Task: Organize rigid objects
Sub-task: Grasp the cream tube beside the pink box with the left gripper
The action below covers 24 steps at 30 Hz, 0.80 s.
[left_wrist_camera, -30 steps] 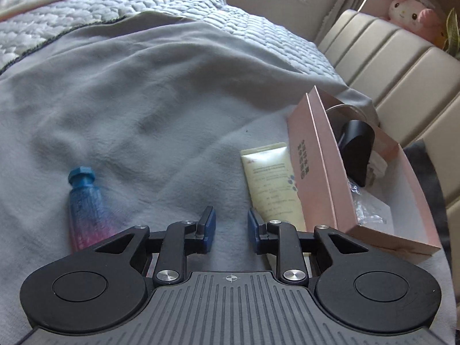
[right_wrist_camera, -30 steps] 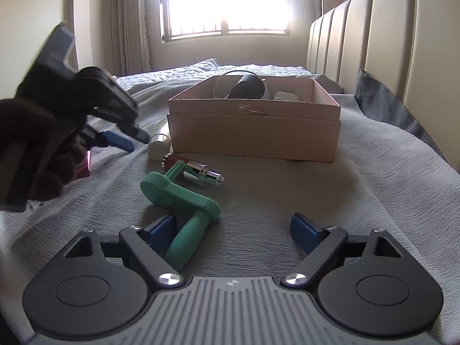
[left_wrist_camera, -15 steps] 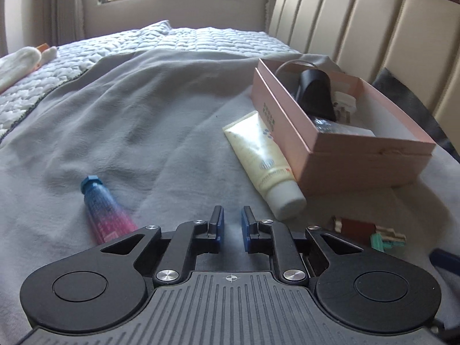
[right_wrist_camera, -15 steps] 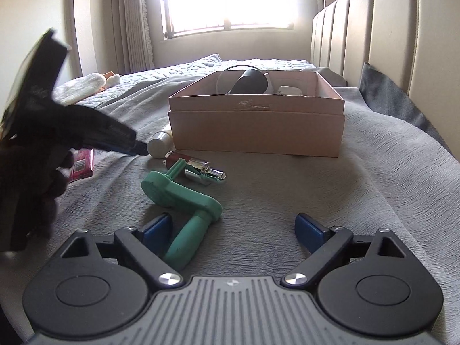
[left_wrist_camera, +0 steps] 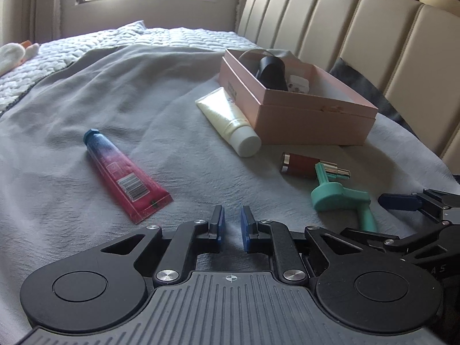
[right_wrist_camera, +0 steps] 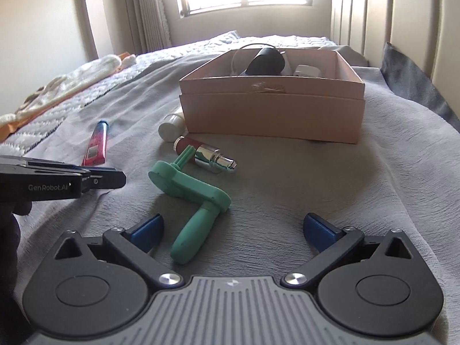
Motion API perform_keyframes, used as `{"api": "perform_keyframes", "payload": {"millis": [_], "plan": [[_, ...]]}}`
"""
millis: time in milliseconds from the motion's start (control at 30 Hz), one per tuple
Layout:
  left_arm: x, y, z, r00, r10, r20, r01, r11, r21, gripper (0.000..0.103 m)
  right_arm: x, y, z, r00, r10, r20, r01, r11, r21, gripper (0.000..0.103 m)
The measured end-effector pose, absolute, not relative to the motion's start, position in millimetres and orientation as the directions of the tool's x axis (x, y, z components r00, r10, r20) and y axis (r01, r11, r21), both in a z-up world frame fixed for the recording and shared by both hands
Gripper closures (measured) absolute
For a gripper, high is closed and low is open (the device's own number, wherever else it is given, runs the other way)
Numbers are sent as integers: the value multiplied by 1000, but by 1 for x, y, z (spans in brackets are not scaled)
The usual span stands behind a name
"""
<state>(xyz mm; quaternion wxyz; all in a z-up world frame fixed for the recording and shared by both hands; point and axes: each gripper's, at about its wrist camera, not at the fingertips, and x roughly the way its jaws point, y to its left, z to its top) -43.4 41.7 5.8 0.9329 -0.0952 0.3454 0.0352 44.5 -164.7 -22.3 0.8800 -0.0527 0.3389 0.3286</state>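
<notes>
A pink box [left_wrist_camera: 313, 120] on the grey blanket holds a black cylinder [left_wrist_camera: 271, 72] and a small white item [left_wrist_camera: 299, 83]. Against its left side lies a cream tube [left_wrist_camera: 227, 120]. A red-and-blue tube [left_wrist_camera: 120, 172] rests further left. In front of the box sit a red bottle with a silver cap [right_wrist_camera: 207, 152] and a green crank [right_wrist_camera: 195, 192]. My right gripper [right_wrist_camera: 233, 225] hovers low with its jaws opening; the crank's handle lies between them near the left finger, untouched. My left gripper [left_wrist_camera: 232, 224] is shut and holds nothing, just left of the crank.
A padded beige headboard [left_wrist_camera: 373, 43] runs along the right, with a dark grey pillow [right_wrist_camera: 411, 80] at its foot. A white plush [right_wrist_camera: 72, 80] lies on the quilt at the far left. The grey blanket [left_wrist_camera: 115, 86] spreads wide to the left of the box.
My left gripper shut its jaws, rolled level and drew back beside the right gripper, near the crank. The right gripper's jaws spread wider while it stayed over the crank's handle.
</notes>
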Motion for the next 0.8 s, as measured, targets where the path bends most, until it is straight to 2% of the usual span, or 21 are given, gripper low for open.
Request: {"api": "perform_keyframes", "payload": {"millis": [267, 333, 400, 433, 500, 600, 700, 733, 767, 800], "plan": [[-47, 50, 0, 788, -33, -615, -127, 968, -215, 88, 38, -166, -24, 583, 543, -604, -611, 783, 115, 0], [-39, 67, 8, 768, -108, -632, -148, 929, -339, 87, 38, -164, -24, 588, 534, -608, -608, 787, 103, 0], [-31, 90, 21, 800, -198, -567, -155, 844, -513, 87, 37, -163, -24, 593, 528, -608, -606, 790, 95, 0], [-25, 97, 28, 820, -206, -534, -157, 816, -557, 87, 37, -163, -24, 593, 528, -607, -605, 790, 96, 0], [-4, 102, 44, 838, -182, -515, -150, 830, -538, 86, 37, -164, -24, 594, 530, -605, -605, 790, 98, 0], [45, 102, 48, 781, -113, -614, -207, 881, -425, 85, 37, -165, -24, 595, 531, -603, -605, 790, 99, 0], [86, 114, 29, 711, -127, -691, -294, 840, -456, 85, 37, -165, -24, 595, 532, -603, -605, 790, 99, 0], [95, 116, 23, 698, -151, -699, -304, 822, -482, 78, 37, -165, -24, 595, 533, -602, -606, 790, 100, 0], [101, 118, 18, 702, -167, -692, -306, 807, -505, 64, 37, -165, -24, 595, 533, -602, -606, 789, 100, 0], [106, 117, 15, 698, -174, -695, -306, 805, -509, 66, 37, -165, -24, 596, 533, -601, -606, 789, 99, 0]]}}
